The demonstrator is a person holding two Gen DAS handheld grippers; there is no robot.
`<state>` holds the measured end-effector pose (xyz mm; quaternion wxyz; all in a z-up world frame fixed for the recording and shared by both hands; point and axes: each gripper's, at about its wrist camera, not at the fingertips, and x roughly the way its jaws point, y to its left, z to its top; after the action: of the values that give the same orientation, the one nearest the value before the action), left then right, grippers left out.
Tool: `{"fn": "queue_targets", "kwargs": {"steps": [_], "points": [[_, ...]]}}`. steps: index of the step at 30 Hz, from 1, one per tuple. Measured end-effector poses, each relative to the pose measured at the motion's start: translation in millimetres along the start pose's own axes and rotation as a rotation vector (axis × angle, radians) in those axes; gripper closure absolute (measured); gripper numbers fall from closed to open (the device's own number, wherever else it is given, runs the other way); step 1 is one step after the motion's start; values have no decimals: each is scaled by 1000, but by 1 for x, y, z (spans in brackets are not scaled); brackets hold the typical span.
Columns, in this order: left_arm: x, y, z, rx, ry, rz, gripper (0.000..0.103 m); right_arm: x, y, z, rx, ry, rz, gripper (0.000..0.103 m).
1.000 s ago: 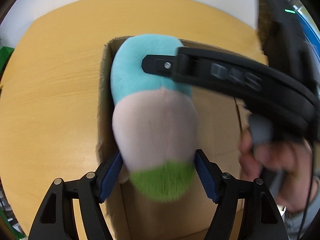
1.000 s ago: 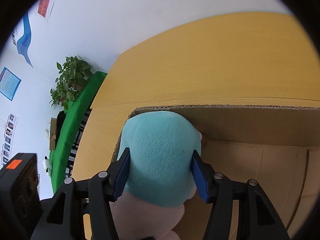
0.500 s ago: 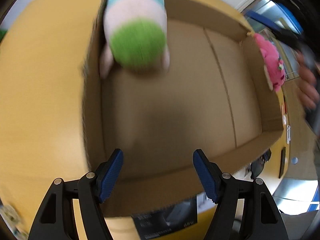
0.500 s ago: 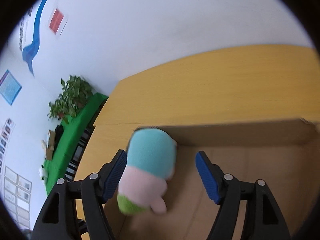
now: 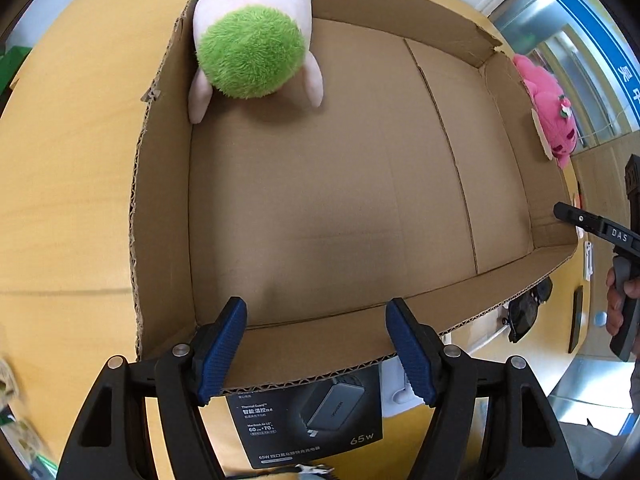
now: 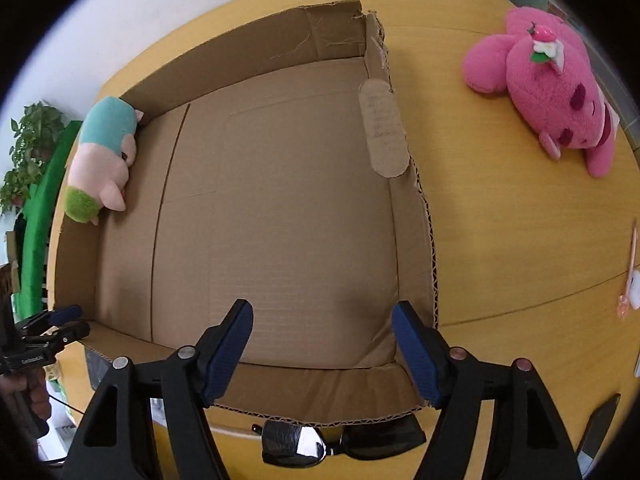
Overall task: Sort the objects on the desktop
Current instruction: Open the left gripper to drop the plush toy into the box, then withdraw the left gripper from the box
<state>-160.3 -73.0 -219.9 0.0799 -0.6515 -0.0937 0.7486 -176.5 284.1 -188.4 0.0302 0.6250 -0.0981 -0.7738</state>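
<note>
A plush toy (image 5: 252,40) with a teal, pink and green body lies in the far left corner of the open cardboard box (image 5: 160,200); the right wrist view shows the plush toy (image 6: 106,156) at the box's (image 6: 248,56) left wall. My left gripper (image 5: 315,308) hangs open over the near wall, nothing between its fingers. My right gripper (image 6: 322,308) is above the box's near right corner, its jaws closing on nothing. A pink plush (image 6: 548,80) lies on the table right of the box.
Black sunglasses (image 6: 320,444) lie on the yellow table in front of the box. A dark charger box (image 5: 312,420) sits beneath my left gripper. A pen and a white item (image 6: 632,292) are at the right edge. A hand (image 5: 620,300) holds the other gripper's handle.
A second ago both grippers clasped the plush toy above the box corner. It now lies in the box, and both grippers have drawn back to the near wall with nothing in them.
</note>
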Motion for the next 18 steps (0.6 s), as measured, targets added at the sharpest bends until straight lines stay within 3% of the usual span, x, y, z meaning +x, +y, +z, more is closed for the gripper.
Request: {"fn": "queue_targets", "kwargs": {"steps": [4,6,9,11,13,16,17,18], "points": [[0,-7,-8,-43,-7,7,27,6,9,-4,-120,-1,-65,31],[-10,-13,-8,-57,-41,53,27,4,10,-2,-117,9,-72,31],[-49,-28,-9,-22,-162,135,27,-25,2,2,-70,-54,-28,31],[-83,-39,-11,10,-266,193,20,-49,7,1,-80,-106,-26,30],[-113,-58,-12,27,-375,238,6,-70,13,0,-103,-148,-24,30],[-156,-69,-22,35,-498,275,2,-100,18,-7,-122,-227,4,33],[-165,-79,-25,39,-523,272,2,-110,22,-12,-128,-251,19,54],[-171,-84,-27,45,-532,260,9,-120,30,-22,-138,-259,32,91]]}}
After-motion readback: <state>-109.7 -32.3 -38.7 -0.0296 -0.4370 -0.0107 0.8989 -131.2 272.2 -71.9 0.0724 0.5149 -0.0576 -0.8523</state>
